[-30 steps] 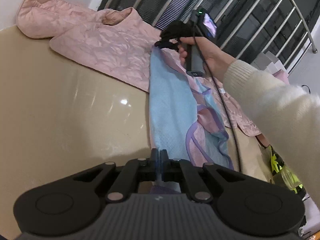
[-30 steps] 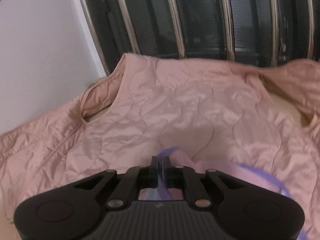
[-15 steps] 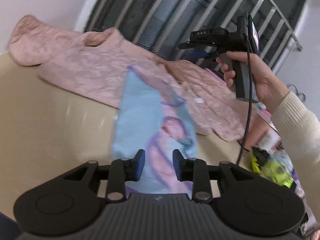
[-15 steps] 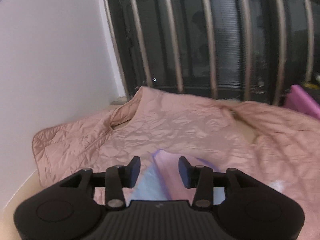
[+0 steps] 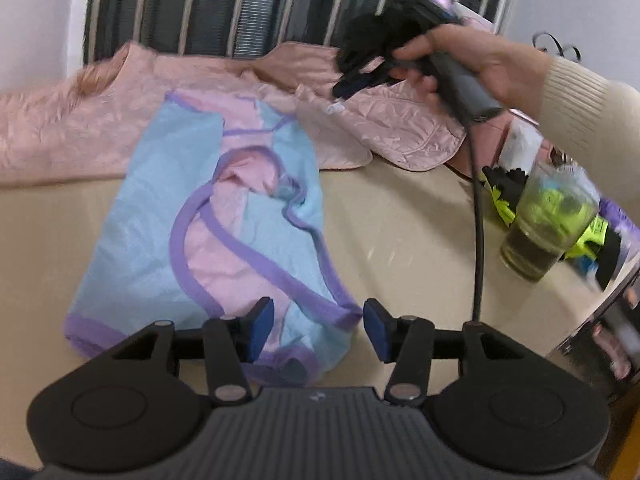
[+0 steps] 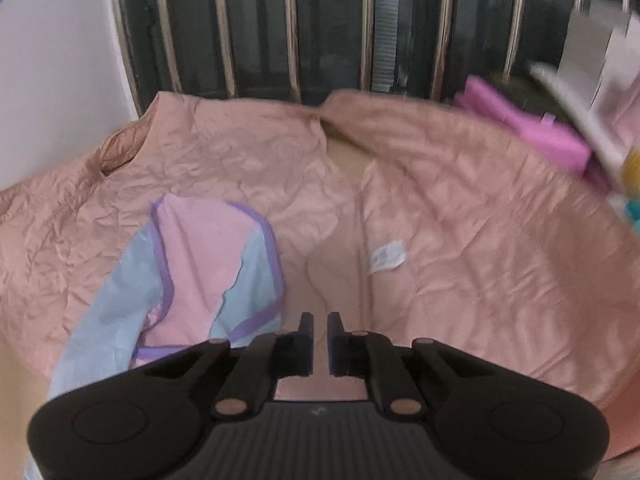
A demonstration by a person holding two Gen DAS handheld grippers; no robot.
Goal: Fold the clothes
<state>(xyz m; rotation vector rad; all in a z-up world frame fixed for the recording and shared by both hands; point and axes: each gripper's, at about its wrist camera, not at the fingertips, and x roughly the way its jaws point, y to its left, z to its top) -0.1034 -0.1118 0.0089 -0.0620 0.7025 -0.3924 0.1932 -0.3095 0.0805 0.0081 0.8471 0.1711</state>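
both tongs, left [image 5: 316, 330] wide apart and right [image 6: 319, 334] barely parted, released the blue garment [image 5: 160, 208]; it lies folded lengthwise on the tabletop [image 5: 400, 232], pink jacket [image 6: 480, 220] unfolded.

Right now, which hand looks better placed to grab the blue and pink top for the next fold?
Probably the left. The left hand-held gripper hangs open right over the blue and pink top's near hem. The right hand-held gripper is nearly closed, over the pink quilted jacket.

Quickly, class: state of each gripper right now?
Left gripper: open, empty, over the blue garment.
Right gripper: nearly closed, narrow gap, holding nothing.
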